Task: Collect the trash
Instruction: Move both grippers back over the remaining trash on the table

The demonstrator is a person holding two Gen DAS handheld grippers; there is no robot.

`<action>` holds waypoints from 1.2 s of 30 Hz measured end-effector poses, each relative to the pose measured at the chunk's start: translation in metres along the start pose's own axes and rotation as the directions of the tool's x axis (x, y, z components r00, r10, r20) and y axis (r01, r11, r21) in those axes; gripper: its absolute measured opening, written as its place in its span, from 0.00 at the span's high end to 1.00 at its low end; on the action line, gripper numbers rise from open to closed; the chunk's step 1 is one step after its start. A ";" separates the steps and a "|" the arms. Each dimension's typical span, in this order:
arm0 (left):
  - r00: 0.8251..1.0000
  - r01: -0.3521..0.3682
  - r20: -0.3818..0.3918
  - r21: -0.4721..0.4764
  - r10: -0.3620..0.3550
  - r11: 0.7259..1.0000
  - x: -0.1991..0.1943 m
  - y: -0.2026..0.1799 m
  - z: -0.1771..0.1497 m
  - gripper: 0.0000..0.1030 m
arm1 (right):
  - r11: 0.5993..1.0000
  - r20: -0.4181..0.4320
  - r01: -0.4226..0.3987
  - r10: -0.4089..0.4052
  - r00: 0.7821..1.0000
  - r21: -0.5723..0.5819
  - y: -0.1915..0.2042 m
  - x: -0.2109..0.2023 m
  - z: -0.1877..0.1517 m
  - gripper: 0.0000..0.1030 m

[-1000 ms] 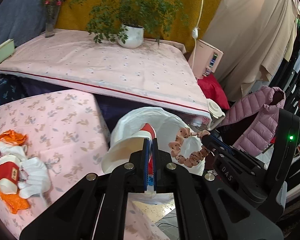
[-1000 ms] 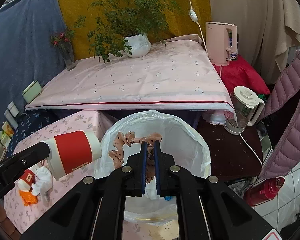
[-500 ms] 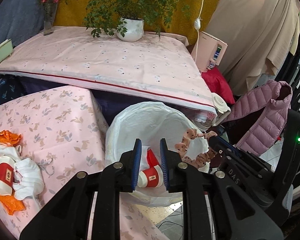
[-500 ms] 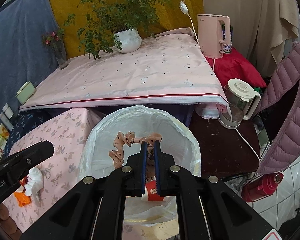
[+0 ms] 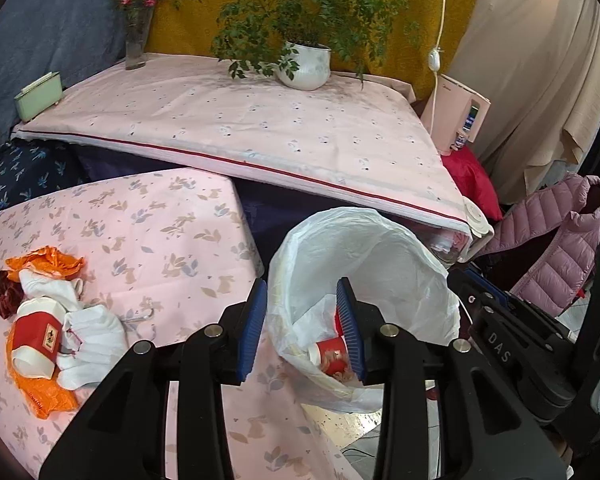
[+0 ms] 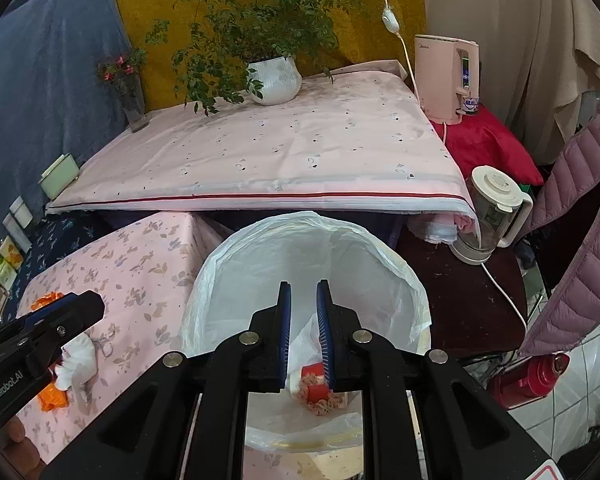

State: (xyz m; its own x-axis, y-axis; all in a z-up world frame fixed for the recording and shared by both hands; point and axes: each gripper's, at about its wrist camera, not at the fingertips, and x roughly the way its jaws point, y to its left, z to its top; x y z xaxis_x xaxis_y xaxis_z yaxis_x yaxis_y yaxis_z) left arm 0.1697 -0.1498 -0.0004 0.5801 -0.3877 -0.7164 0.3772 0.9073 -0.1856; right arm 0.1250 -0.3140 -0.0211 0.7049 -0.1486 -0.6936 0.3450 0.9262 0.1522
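Observation:
My left gripper [image 5: 303,320] is open over the near rim of the white-bagged bin [image 5: 364,236], its jaws still opening with nothing between them. A red paper cup [image 5: 331,357] lies at the bottom of the bag. My right gripper [image 6: 304,322] hangs over the same bin [image 6: 260,248]; its jaws are opening and hold nothing. Below it, a pinkish-brown curly strip [image 6: 320,402] rests on the cup [image 6: 314,378]. On the floral table to the left lie another red cup [image 5: 36,336], white tissues [image 5: 94,334] and an orange wrapper [image 5: 46,398].
A higher pink-covered table [image 5: 240,120] stands behind the bin with a potted plant [image 5: 304,64] and a flower vase [image 5: 136,40]. A pink kettle [image 6: 446,80], a blender jug [image 6: 488,216], a red flask [image 6: 528,376] and a pink puffer jacket [image 5: 556,248] crowd the right side.
My left gripper let go of the red cup, which fell into the bin, and its jaws spread. My right gripper released the pinkish strip, which now lies on the cup.

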 end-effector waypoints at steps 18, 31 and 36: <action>0.994 -0.093 0.039 -0.110 0.098 0.989 -0.034 0.070 -0.021 0.52 | 0.995 0.010 -0.058 0.059 0.998 -0.084 0.062 -0.019 -0.012 0.70; 0.977 -0.202 0.026 -0.225 0.213 0.953 -0.062 0.145 -0.056 0.36 | 0.981 -0.015 -0.125 0.124 0.992 -0.151 0.123 -0.028 -0.034 0.65; 0.967 -0.243 0.003 -0.298 0.255 0.923 -0.070 0.182 -0.076 0.29 | 0.971 -0.028 -0.153 0.150 0.988 -0.182 0.149 -0.029 -0.047 0.59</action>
State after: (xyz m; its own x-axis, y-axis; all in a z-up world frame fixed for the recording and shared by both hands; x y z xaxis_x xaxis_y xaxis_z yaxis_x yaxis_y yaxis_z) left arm 0.1433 0.0552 -0.0355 0.6593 -0.1439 -0.7380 -0.0080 0.9801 -0.1982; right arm 0.1264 -0.1548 -0.0112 0.7314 0.0018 -0.6820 0.1150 0.9853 0.1260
